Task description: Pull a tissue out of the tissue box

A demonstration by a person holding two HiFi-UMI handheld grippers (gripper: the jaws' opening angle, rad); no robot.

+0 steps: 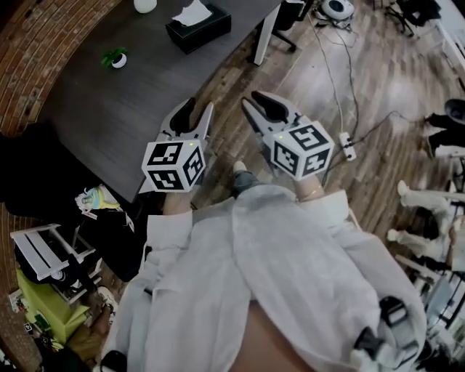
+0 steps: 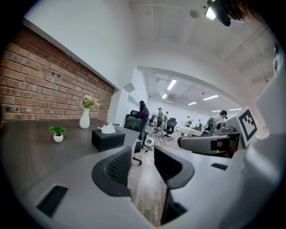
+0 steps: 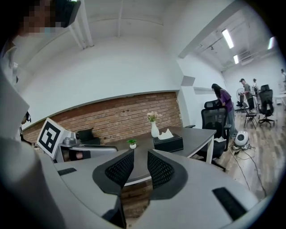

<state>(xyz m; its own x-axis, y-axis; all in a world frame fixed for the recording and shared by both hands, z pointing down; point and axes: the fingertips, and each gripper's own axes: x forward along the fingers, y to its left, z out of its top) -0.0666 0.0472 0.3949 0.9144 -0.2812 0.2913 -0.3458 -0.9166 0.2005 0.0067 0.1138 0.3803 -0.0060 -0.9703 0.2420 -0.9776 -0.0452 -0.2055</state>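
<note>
A black tissue box [image 1: 197, 26] with a white tissue [image 1: 192, 12] sticking out of its top stands at the far end of the dark table [image 1: 109, 109]. Both grippers are held side by side well short of it, near the table's front corner. My left gripper [image 1: 200, 107] is over the table edge and my right gripper [image 1: 256, 100] is over the wood floor. In the left gripper view the tissue box [image 2: 108, 138] lies ahead to the left of the wide open, empty left gripper [image 2: 143, 154]. My right gripper [image 3: 140, 159] shows a narrower empty gap, with the tissue box [image 3: 168, 143] ahead.
A small potted plant [image 1: 116, 58] and a white vase [image 1: 145, 5] stand on the table near a brick wall [image 1: 29, 43]. A power strip [image 1: 347, 145] with cables lies on the floor. Black office chairs [image 3: 216, 123] and people stand beyond. Clutter and a rack [image 1: 47, 261] sit left.
</note>
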